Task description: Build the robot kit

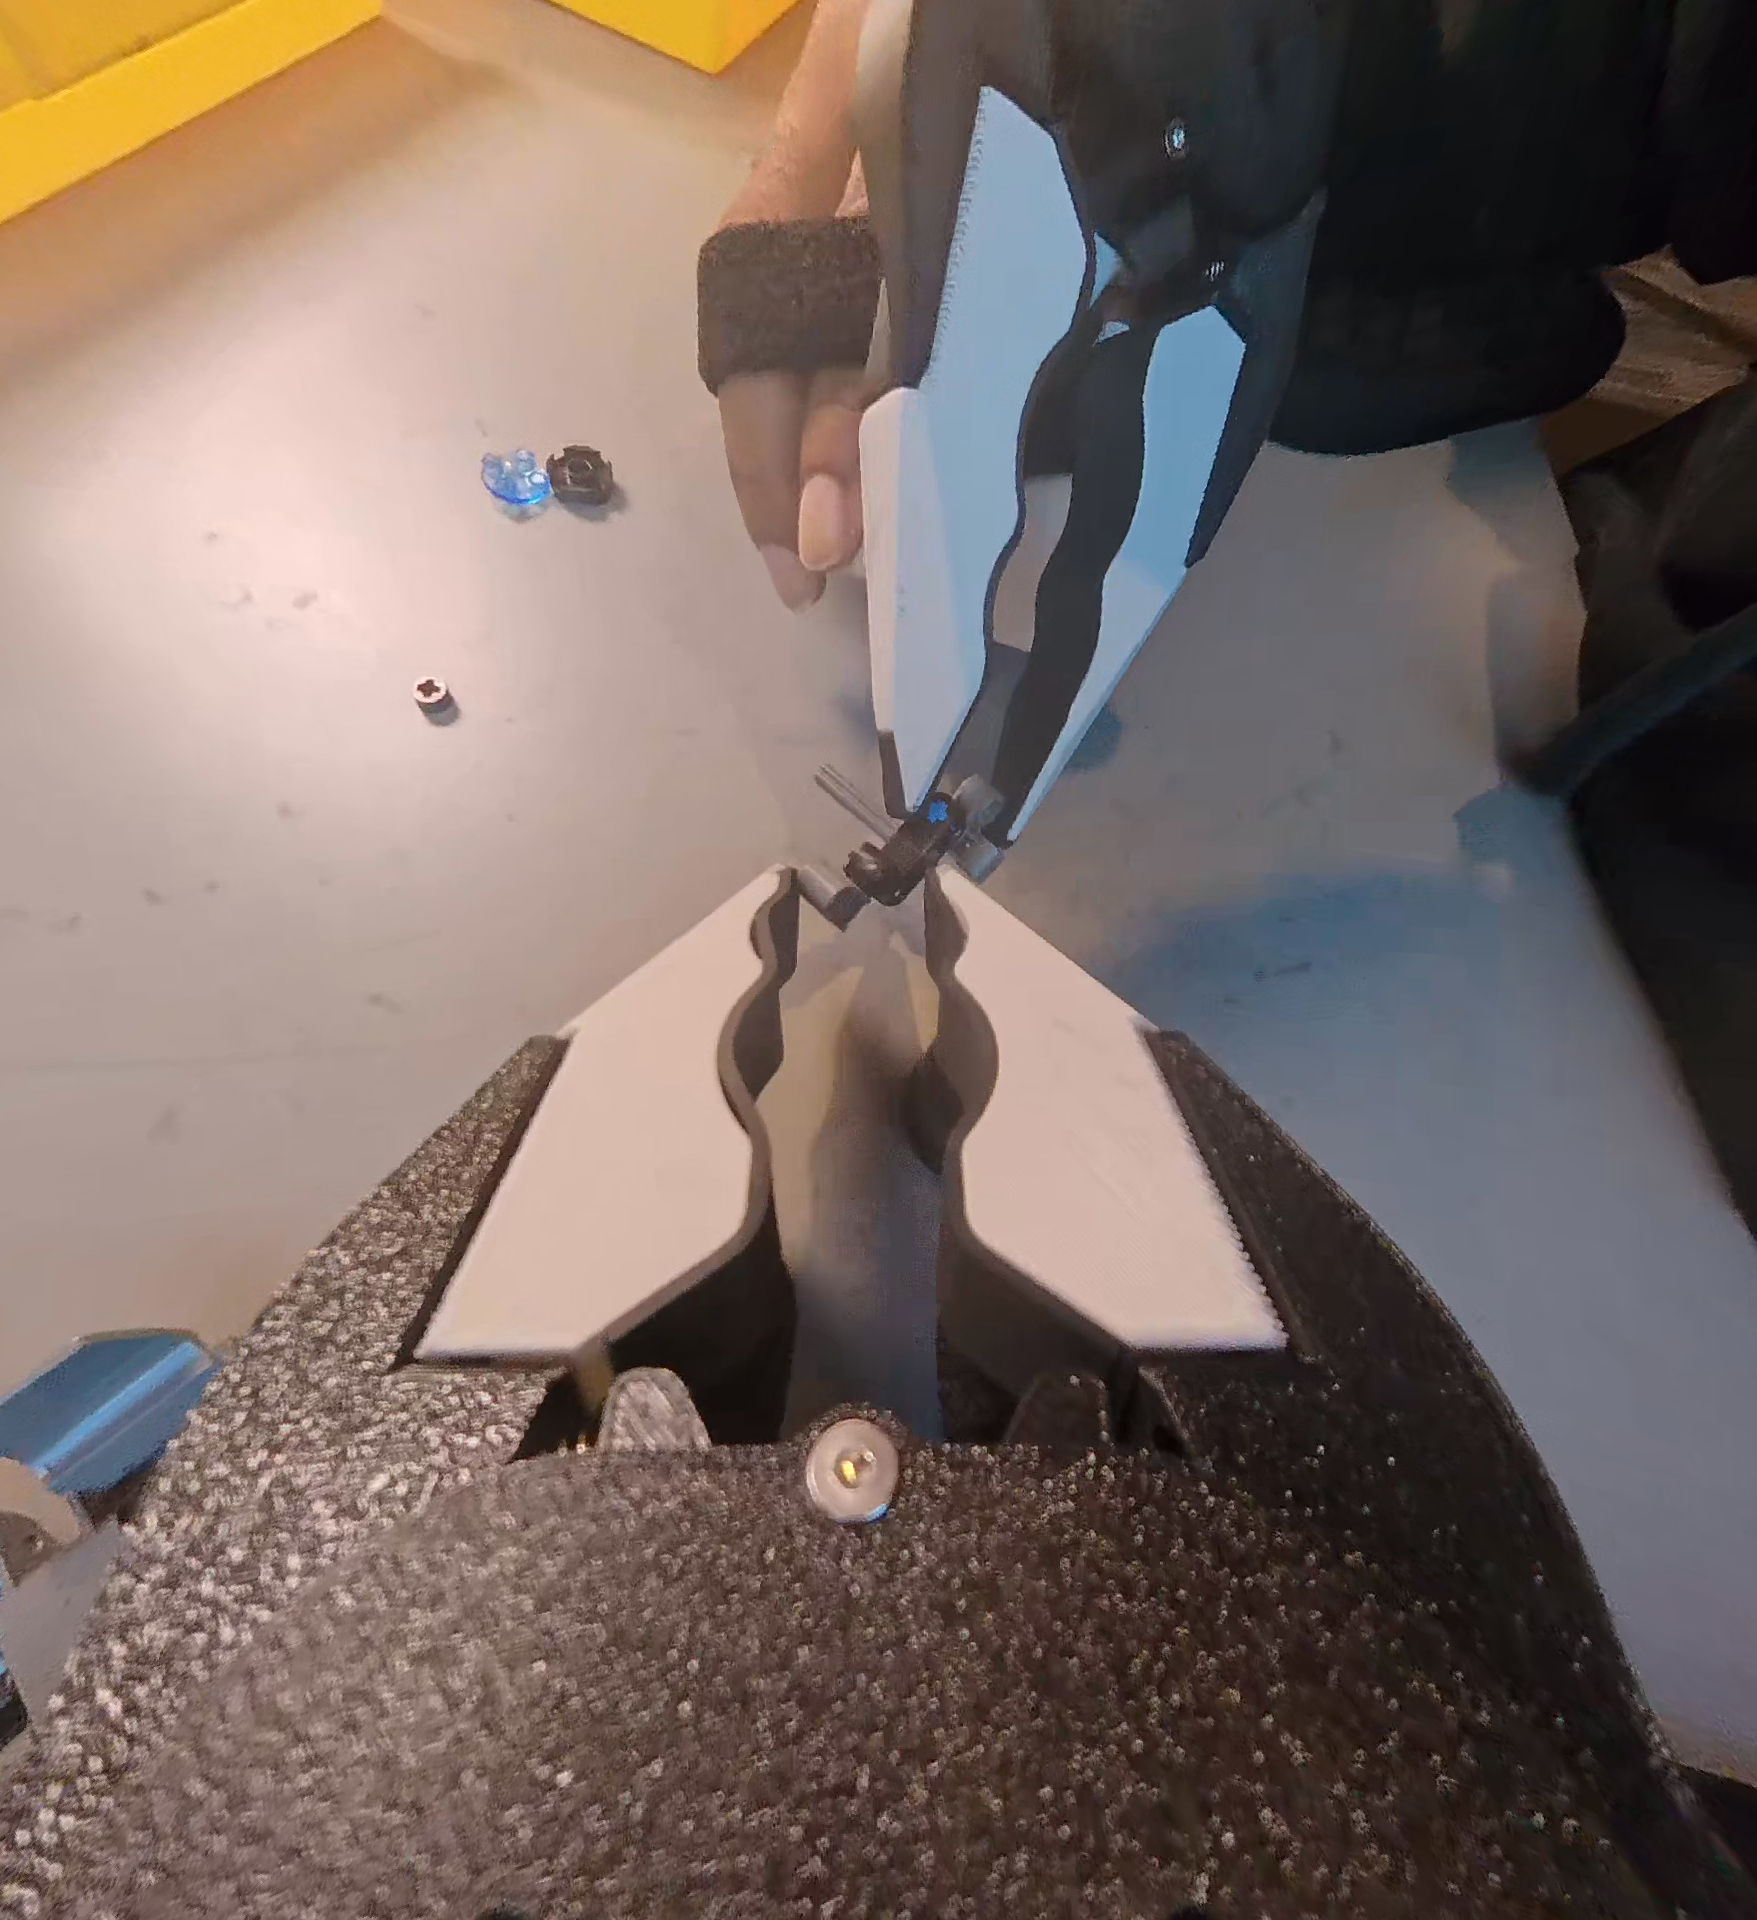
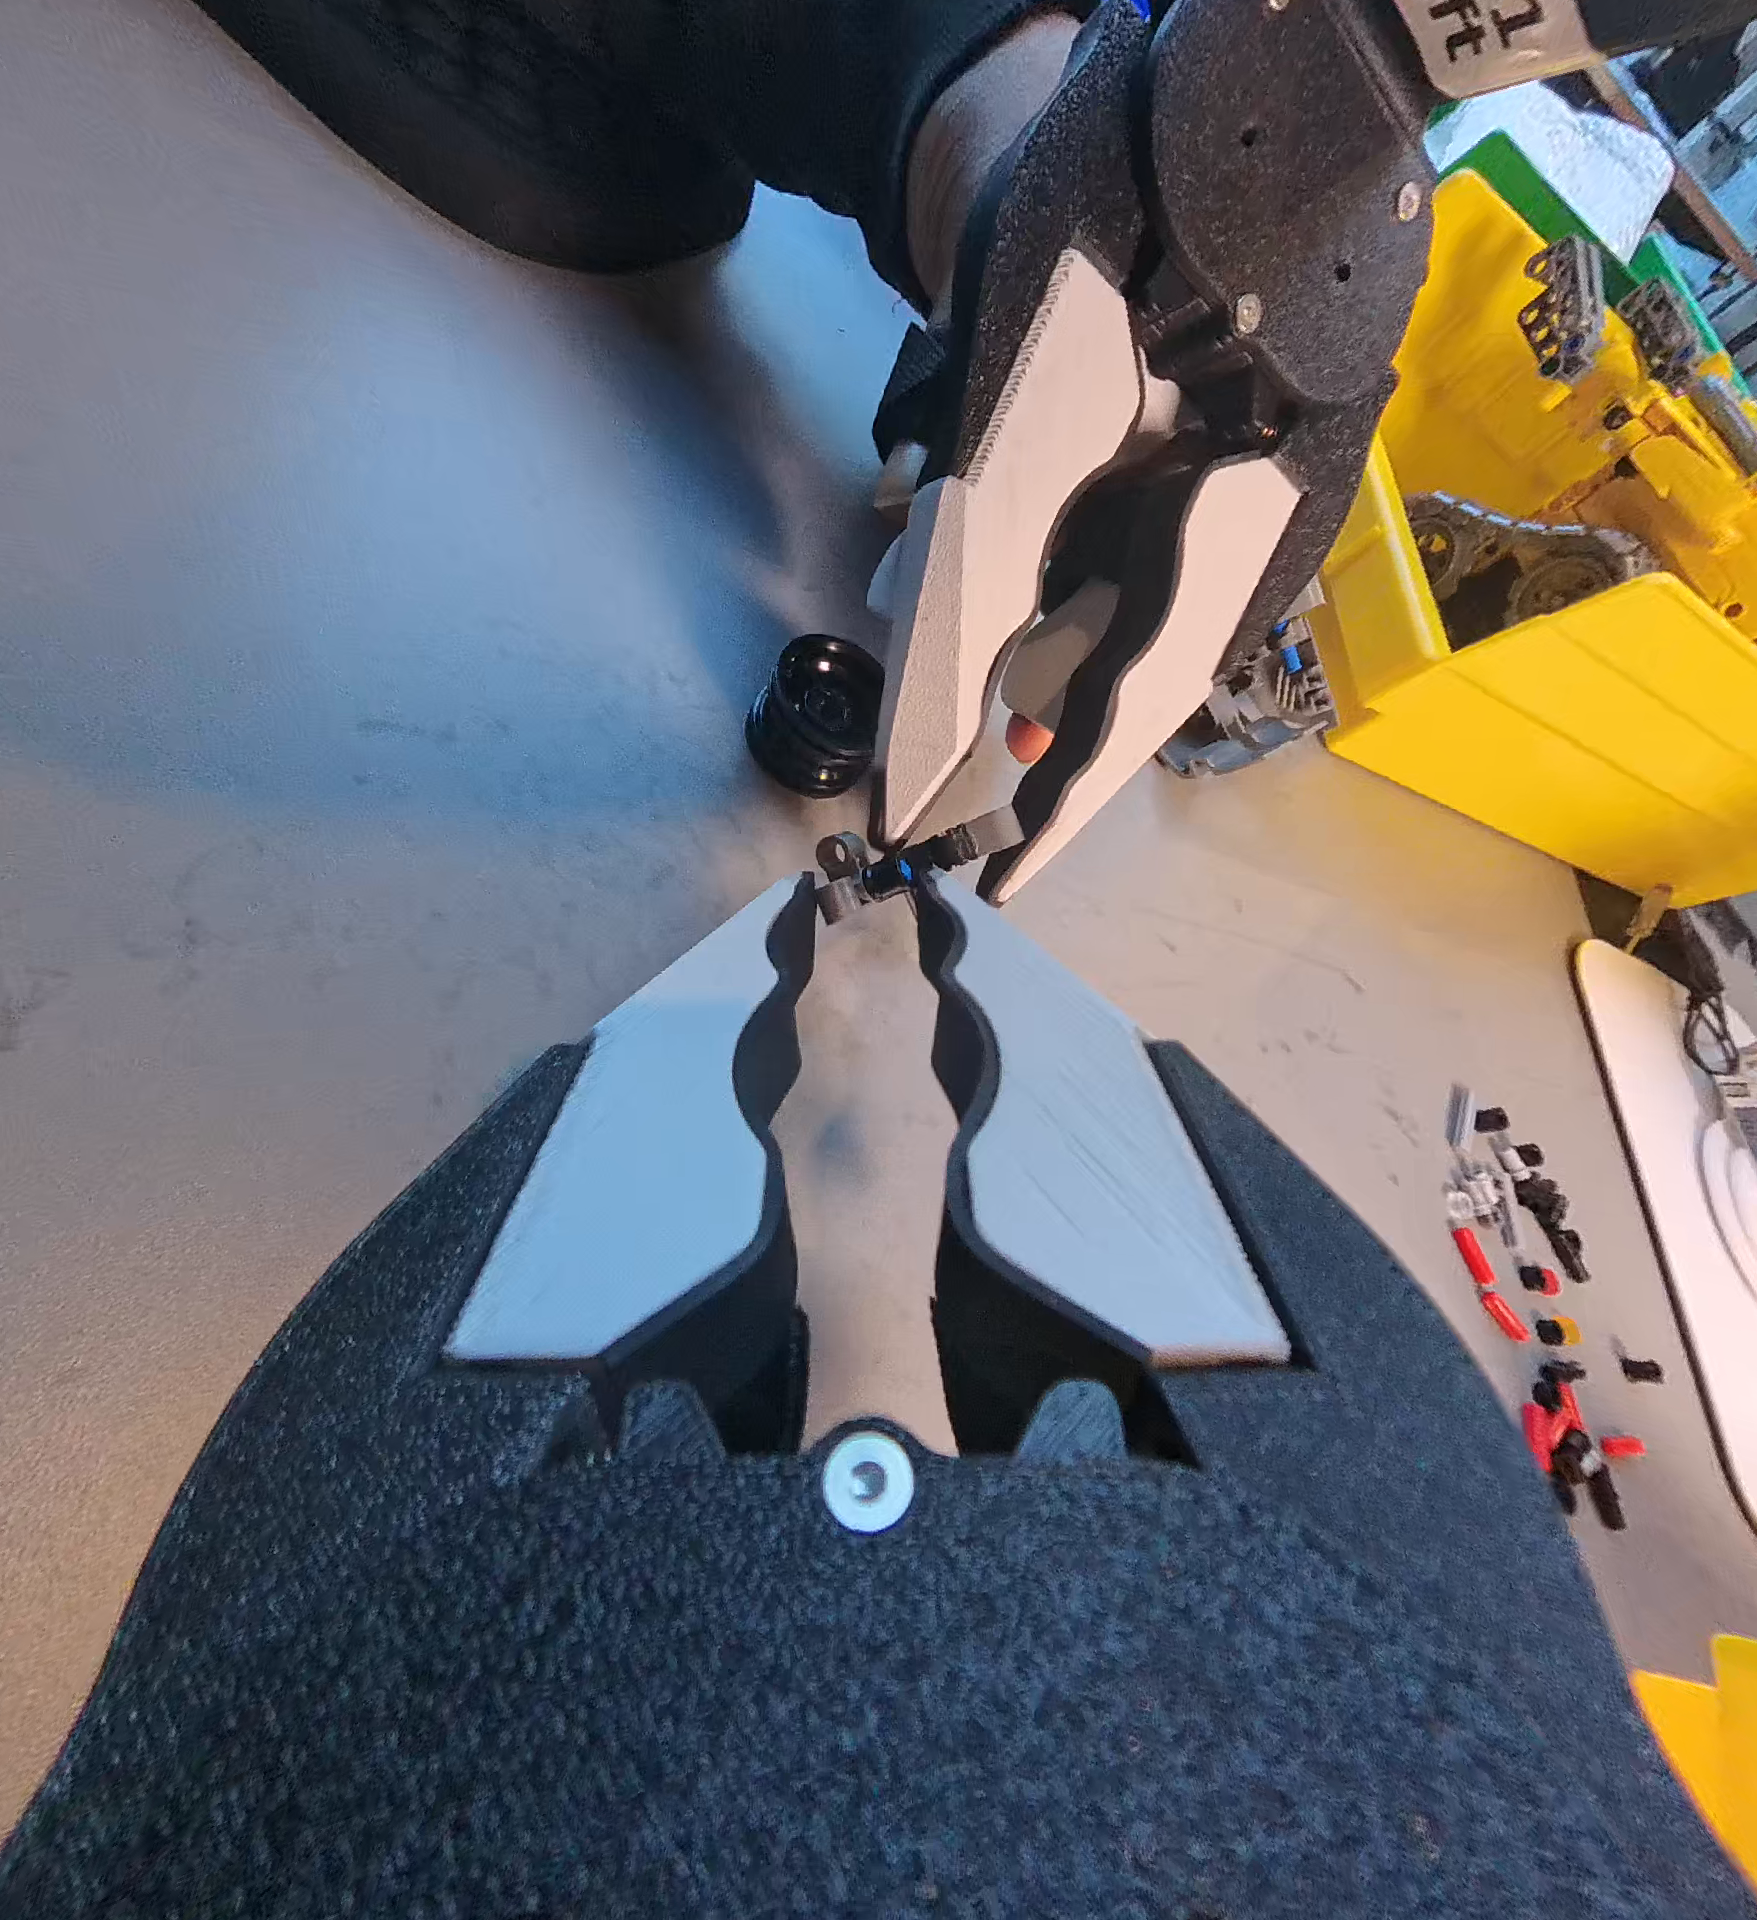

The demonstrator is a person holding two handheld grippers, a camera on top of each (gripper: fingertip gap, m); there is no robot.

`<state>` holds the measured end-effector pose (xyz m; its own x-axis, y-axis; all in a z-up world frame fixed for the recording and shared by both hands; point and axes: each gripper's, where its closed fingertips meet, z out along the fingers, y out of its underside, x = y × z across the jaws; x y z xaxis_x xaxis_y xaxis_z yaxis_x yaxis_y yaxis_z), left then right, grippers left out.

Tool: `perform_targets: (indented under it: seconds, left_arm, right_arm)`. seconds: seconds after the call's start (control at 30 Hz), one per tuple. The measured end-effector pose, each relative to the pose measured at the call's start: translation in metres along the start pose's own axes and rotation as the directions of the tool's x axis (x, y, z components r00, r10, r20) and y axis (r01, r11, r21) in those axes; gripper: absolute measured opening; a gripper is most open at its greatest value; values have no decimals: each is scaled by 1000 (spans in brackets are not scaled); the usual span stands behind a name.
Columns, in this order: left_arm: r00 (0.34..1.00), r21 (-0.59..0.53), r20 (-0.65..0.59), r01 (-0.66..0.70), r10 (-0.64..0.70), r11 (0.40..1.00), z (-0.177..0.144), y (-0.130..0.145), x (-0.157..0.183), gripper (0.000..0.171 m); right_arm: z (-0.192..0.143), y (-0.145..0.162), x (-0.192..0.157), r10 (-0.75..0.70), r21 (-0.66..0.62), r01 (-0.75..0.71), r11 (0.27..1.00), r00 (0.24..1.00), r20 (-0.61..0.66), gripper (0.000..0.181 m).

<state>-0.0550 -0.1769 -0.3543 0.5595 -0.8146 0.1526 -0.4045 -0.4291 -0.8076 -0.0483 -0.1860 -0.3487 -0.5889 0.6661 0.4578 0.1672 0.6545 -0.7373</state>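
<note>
The left claw (image 1: pixel 858 894) and the right claw (image 2: pixel 863 883) are meeting tip to tip above the grey surface (image 1: pixel 230 831), both pinching one small black and grey plastic connector assembly (image 1: pixel 889 857). In the left wrist view the left claw's fingers are lying narrowly apart, their tips closing on the grey end of the assembly, while the right claw is reaching down from 12 o'clock and clamping the other end, where a blue spot is showing. In the right wrist view the same assembly (image 2: pixel 879 873) is sitting between the right claw's tips, with the left claw descending from 1 o'clock onto its far end. Whether the assembly is touching the surface I cannot tell.

A hand (image 1: pixel 801 436) wearing a black fabric finger band is gripping the right claw's handle. At 10 o'clock from the assembly in the left wrist view, a translucent blue round piece (image 1: pixel 515 483) is lying against a black round piece (image 1: pixel 580 476), and a small grey bush (image 1: pixel 434 694) is lying nearer. In the right wrist view a black ribbed wheel hub (image 2: pixel 817 717) is standing just beside the left claw at 11 o'clock, a yellow plastic bin (image 2: pixel 1580 707) holding built parts is sitting at 2 o'clock, and loose red and black pins (image 2: pixel 1539 1299) are lying scattered at 4 o'clock.
</note>
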Motion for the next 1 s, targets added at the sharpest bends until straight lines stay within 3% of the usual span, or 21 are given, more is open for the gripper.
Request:
perform_targets:
  seconds: [0.3, 0.53, 0.7, 1.0]
  left_arm:
    - [990, 66, 101, -101, 94, 993, -9, -13, -4, 13]
    - [939, -35, 205, -274, 275, 961, 1, -6, -5, 7]
    - [905, -104, 240, -336, 351, 936, 4, 0, -8, 7]
    - [927, -81, 232, -283, 294, 956, 5, -1, -10, 7]
  right_arm:
    - [-5, 6, 11, -94, -64, 88, 994, 992, -89, 19]
    - [-2, 20, 9, -84, -118, 74, 990, 994, -75, 17]
    - [-3, 23, 5, 51, -110, -54, 993, 998, -25, 17]
    - [8, 26, 14, 185, -157, -194, 968, 980, -68, 13]
